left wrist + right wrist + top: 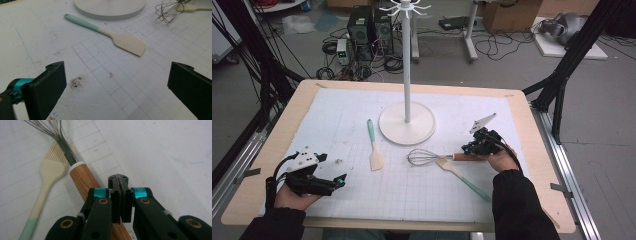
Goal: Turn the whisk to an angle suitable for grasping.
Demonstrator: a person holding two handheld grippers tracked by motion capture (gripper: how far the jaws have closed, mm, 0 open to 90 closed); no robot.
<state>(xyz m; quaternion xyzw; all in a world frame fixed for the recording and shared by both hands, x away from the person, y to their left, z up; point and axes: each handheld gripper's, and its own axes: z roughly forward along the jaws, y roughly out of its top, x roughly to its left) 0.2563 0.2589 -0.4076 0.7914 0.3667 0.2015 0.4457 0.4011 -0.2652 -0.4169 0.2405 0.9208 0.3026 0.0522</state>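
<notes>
A whisk point(422, 157) with a wooden handle point(81, 180) lies on the white gridded mat, wires pointing left. My right gripper point(467, 148) sits over that handle, its jaws point(121, 182) shut pad to pad with nothing between them; the handle runs underneath. Beside the whisk lies a cream silicone brush point(53, 167) with a mint handle point(474, 187). A cream spatula point(374, 147) with a mint handle lies left of the stand. My left gripper point(339, 181) rests at the mat's near left, open point(116, 85) and empty, facing the spatula point(112, 37).
A white hanging stand with a round base point(407, 125) and tall pole rises mid-table; its base point(110, 7) is just beyond the spatula. Dark smudges point(76, 82) mark the mat. Floor cables, boxes and black frame legs surround the table.
</notes>
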